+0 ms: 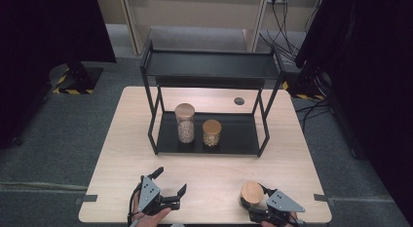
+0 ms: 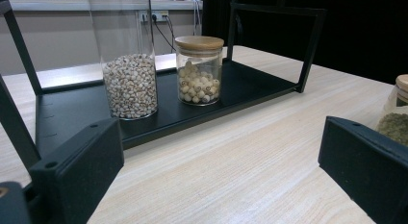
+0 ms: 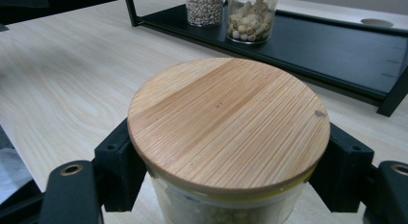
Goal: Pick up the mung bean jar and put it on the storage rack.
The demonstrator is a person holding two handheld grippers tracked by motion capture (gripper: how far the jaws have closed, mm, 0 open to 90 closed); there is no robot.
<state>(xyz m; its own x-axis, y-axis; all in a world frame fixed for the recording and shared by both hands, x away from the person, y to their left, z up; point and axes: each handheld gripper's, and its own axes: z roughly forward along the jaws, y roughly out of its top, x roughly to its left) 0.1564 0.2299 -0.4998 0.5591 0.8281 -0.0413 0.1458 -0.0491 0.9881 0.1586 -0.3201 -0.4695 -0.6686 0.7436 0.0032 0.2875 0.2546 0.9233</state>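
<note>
We see a light wooden table (image 1: 122, 154) with a black two-tier metal rack (image 1: 209, 66) standing on its far half. On the rack's lower shelf (image 1: 238, 134) two glass jars with bamboo lids stand close side by side, apart from each other. The tall jar (image 1: 185, 122) on the left holds small pale grains filling only its lower part; the short jar (image 1: 211, 133) to its right holds rounder cream-coloured pieces. The upper shelf is bare. A small round grommet hole (image 1: 238, 101) sits in the tabletop behind the rack, toward the right.

At the near edge of the table we find the left gripper (image 1: 170, 184), held by a hand coming in from the bottom. Its jaws stand wide apart over bare wood, with nothing between them; in the left gripper view they frame the rack and both jars on the shelf.

To the right, also at the near edge, the right gripper (image 1: 249, 203) has its jaws on either side of a third jar (image 1: 252, 193), a glass one with a round bamboo lid (image 3: 228, 120). In the right gripper view the two black jaws press against the jar just under the lid's rim, so we read it as clamped. The jar holds greenish-brown contents, glimpsed at the right edge of the left gripper view. We cannot tell whether its base rests on the table.
</note>
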